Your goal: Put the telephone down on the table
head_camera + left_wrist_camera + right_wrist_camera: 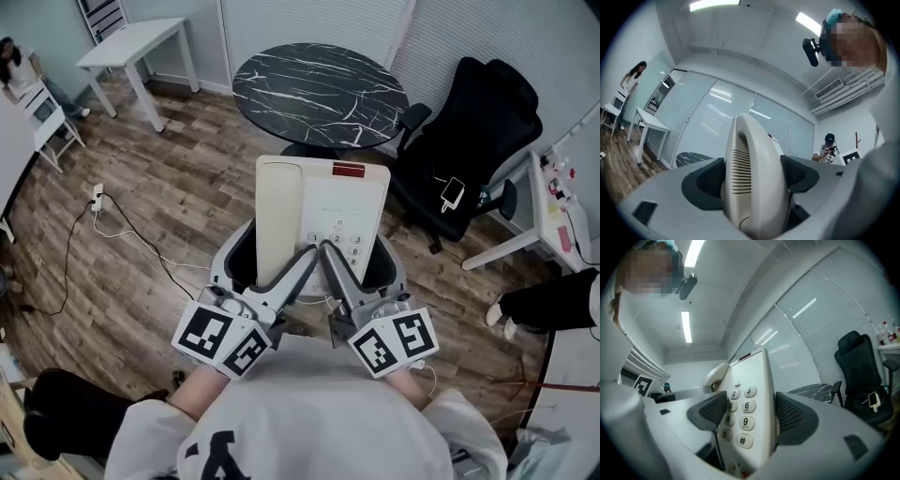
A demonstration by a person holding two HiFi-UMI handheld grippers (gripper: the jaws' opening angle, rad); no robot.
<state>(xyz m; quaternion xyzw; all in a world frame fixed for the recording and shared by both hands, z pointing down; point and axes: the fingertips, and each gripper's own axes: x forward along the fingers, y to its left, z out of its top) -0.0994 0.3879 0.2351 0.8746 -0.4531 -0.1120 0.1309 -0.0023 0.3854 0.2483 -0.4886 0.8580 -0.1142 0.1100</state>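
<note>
**Telephone held in the air by two grippers, round desk ahead**

The left gripper pinches the long rounded handset of a cream hard-plastic push-button telephone. Its dark ribbed pads press on either side of the handset. The telephone is off any surface, tilted up in front of the person's chest, over the floor. The right gripper pinches the base across the keypad, with one pad on the key face and the other on the outer edge.

The shell looks stiff, smooth and fairly light, so it may slide in a loose grip. The handset probably only rests in its cradle and could drop out if tipped, so a hold on both handset and base seems sound. It is best kept level and lowered gently.

At far left a person sits by a small white rectangular table. A white power strip with a trailing cable lies on the brown wood-plank floor. Straight ahead, beyond the telephone, stands a round desk with a black white-veined marble top; its top is bare and looks flat and hard. Just to its right is a black office chair with a small mobile phone on the seat. A white desk runs along the right edge.
</note>
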